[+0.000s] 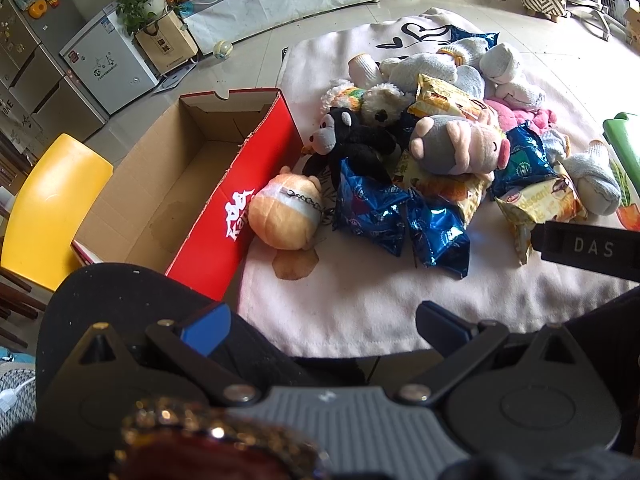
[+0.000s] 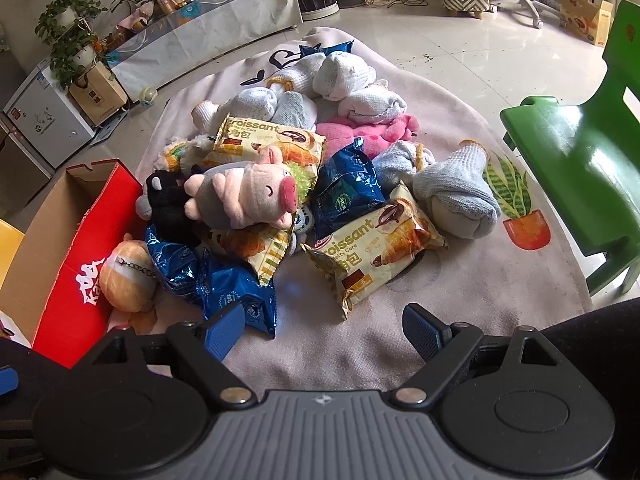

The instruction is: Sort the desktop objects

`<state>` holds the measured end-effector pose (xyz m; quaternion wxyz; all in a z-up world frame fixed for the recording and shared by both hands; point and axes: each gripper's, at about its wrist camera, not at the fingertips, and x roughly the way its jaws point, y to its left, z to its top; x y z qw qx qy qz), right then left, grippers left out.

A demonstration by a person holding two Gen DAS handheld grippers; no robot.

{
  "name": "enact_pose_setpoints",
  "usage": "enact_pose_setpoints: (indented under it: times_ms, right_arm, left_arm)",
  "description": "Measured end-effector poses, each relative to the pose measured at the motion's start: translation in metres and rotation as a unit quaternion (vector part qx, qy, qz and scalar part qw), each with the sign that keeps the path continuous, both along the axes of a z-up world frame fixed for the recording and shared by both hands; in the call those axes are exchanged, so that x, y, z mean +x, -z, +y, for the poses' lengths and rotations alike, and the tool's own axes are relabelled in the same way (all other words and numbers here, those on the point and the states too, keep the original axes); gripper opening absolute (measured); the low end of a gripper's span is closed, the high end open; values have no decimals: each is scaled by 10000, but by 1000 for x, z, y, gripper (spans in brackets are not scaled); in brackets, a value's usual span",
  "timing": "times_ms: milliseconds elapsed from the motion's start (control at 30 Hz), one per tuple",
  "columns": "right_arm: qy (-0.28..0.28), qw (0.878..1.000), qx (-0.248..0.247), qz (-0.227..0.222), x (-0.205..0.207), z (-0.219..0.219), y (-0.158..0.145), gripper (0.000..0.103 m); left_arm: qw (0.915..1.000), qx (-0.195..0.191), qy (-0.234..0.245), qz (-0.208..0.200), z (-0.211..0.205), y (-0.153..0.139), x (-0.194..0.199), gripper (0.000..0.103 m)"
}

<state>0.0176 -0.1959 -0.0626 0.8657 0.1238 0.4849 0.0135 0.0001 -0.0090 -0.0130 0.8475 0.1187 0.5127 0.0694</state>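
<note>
A heap of plush toys, snack packets and rolled socks lies on a pale pink cloth (image 1: 360, 292). On top rests a pig plush (image 2: 244, 194), with a black monkey plush (image 1: 344, 136) and an orange plush (image 1: 286, 212) toward the left. Blue foil packets (image 1: 400, 220) and a croissant packet (image 2: 372, 254) lie nearest me. A red cardboard box (image 1: 248, 188), with nothing inside, stands left of the heap. My left gripper (image 1: 324, 326) is open, short of the blue packets. My right gripper (image 2: 324, 330) is open too, just short of the croissant packet.
A yellow chair (image 1: 48, 204) stands left of the box and a green chair (image 2: 580, 168) at the cloth's right edge. Rolled socks (image 2: 460, 196) sit at the heap's right and back. Beyond lie tiled floor, a cabinet with plants and a small fridge (image 1: 108, 68).
</note>
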Motion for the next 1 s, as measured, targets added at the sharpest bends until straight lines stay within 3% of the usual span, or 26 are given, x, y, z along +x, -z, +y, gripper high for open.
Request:
enact_pose_setpoints:
  times_ms: [833, 1000]
  right_arm:
    - [134, 9998, 65, 156, 2, -4, 5, 87]
    - [137, 9997, 75, 162, 2, -4, 5, 87]
  left_arm:
    - [9999, 107, 19, -24, -2, -3, -1, 103]
    - [9995, 290, 46, -122, -6, -5, -2, 103]
